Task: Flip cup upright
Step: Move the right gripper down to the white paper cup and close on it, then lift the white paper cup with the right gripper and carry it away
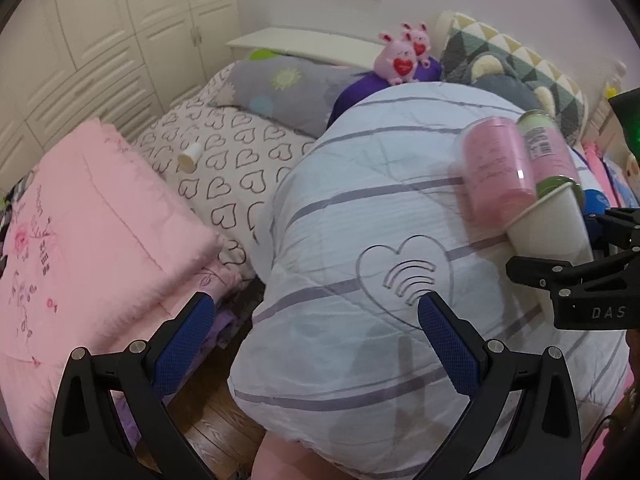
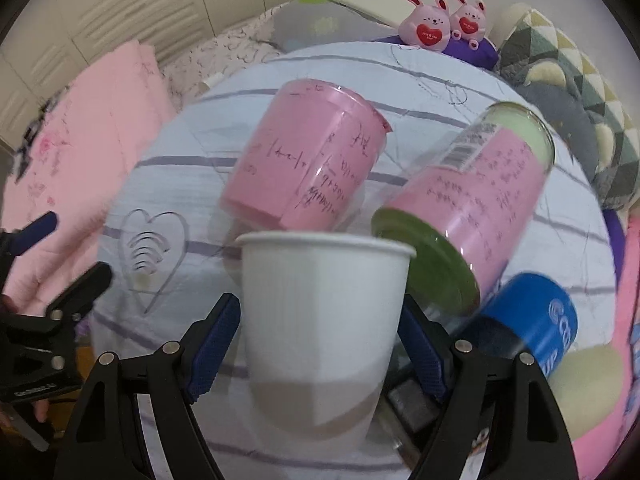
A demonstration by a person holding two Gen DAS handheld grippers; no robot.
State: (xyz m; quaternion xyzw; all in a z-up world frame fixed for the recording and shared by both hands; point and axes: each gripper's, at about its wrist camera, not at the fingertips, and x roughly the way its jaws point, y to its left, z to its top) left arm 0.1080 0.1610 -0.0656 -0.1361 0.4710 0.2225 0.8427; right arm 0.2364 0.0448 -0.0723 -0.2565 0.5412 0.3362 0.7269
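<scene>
- The right tool point(image 2: 320, 340) pinches the white cup point(image 2: 324, 304), mouth up, in the middle of the frame.
- The left tool point(image 1: 316, 344) is spread wide over the quilt point(image 1: 340, 208).

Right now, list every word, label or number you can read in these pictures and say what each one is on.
"DAS": white letters on the black body of the right gripper, cut off at the frame edge.
"CO" and "UP": partial white letters on the blue can; the rest is out of sight.
Handwriting on the pink jar: blurred, unreadable.
Handwriting and barcode label on the green-lidded jar: too small to read.
White paper cup: no text.
</scene>
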